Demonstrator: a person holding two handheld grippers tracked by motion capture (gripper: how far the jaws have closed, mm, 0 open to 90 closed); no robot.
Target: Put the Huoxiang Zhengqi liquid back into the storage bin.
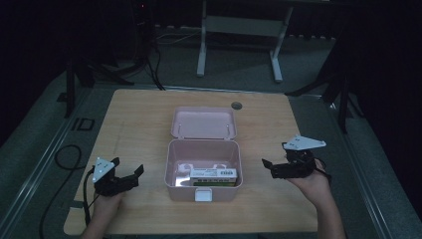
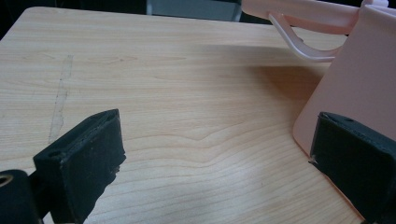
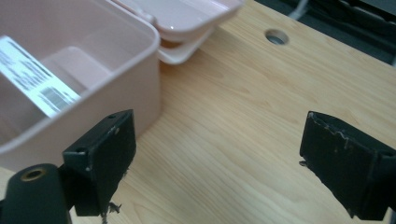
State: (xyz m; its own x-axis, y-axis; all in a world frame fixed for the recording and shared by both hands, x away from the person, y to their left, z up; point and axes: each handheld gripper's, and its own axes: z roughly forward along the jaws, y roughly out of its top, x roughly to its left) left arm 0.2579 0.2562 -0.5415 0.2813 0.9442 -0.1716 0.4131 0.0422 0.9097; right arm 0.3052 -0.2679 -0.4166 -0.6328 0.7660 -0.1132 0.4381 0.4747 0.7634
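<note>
Black jaws of both grippers stand wide apart with nothing between them, only bare wood. Left gripper [image 1: 130,175] rests low at the left of the pink storage box [image 1: 174,169], its jaws turned toward the box wall; in the left gripper view one jaw sits just beside that wall [image 2: 345,88]. Right gripper [image 1: 270,168] is held at the box's right side, near but apart from it. The box stands at the middle of the wooden table [image 1: 134,124], its lid [image 1: 203,122] thrown back flat behind it, and a green-and-white carton [image 1: 213,175] lies inside against the front wall. The step in hand is judged to be closing the box. Recommended practice: approach the lid's far edge from one side, steady the body with the other gripper, swing the lid over evenly, then press the front white latch [image 1: 203,194] shut.
</note>
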